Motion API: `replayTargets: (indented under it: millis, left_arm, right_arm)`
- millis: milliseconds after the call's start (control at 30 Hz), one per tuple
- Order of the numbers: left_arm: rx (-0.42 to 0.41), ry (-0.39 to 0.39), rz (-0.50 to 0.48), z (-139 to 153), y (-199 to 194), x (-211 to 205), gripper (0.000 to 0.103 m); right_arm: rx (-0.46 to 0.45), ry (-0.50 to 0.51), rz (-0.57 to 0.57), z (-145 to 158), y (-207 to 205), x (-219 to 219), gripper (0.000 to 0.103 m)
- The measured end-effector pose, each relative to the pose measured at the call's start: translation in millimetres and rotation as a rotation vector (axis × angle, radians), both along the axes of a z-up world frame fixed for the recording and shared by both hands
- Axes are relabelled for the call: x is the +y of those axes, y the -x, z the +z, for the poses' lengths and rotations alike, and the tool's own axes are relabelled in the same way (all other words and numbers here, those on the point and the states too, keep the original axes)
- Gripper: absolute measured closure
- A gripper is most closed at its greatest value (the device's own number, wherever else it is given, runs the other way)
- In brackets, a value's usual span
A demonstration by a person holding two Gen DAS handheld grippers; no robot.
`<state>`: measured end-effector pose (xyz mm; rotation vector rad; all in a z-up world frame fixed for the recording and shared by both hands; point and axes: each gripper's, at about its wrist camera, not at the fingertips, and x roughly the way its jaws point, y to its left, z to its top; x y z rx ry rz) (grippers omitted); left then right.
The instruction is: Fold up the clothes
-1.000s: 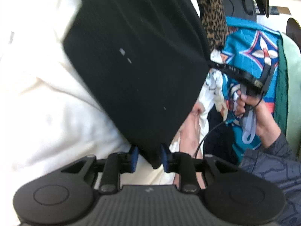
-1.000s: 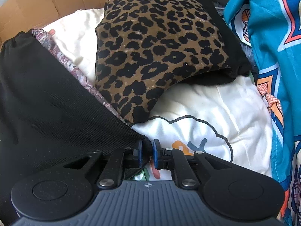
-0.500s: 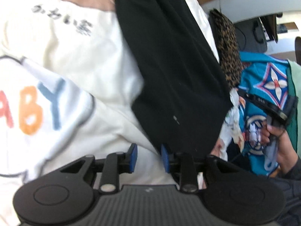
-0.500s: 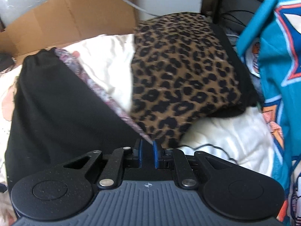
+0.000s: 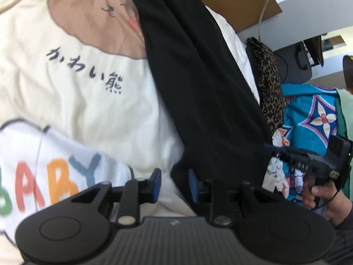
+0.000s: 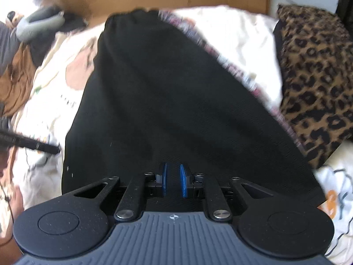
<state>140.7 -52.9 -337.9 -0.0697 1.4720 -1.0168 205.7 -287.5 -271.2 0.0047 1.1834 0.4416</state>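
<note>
The black knit garment runs from twelve o'clock down to six in the left wrist view, over a cream printed bedsheet; its lower hem is cut off behind the left gripper. That tool's jaws stand wide, having let go the cloth pinched a second ago. At three o'clock, the right gripper is narrowly parted over the black fabric, no longer clamping it; motion blurs the leopard-print cushion.
</note>
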Motion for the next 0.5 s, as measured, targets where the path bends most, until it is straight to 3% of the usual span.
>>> replayTargets:
  millis: [133,267,500]
  left_arm:
    - [0.024,0.022,-0.018,-9.0,0.0,-7.9,0.074]
    - [0.008,0.045,-0.048,-13.6,4.7,-14.9,0.062]
    - [-0.011,0.068,-0.097,-20.9,11.0,-27.4,0.061]
  right_arm:
    - [0.046,0.046,0.0,-13.6,3.9,1.9,0.09]
    - [0.075,0.086,-0.019,-24.7,3.8,-3.7,0.087]
    - [0.077,0.102,-0.002,-31.4,6.7,-5.6,0.087]
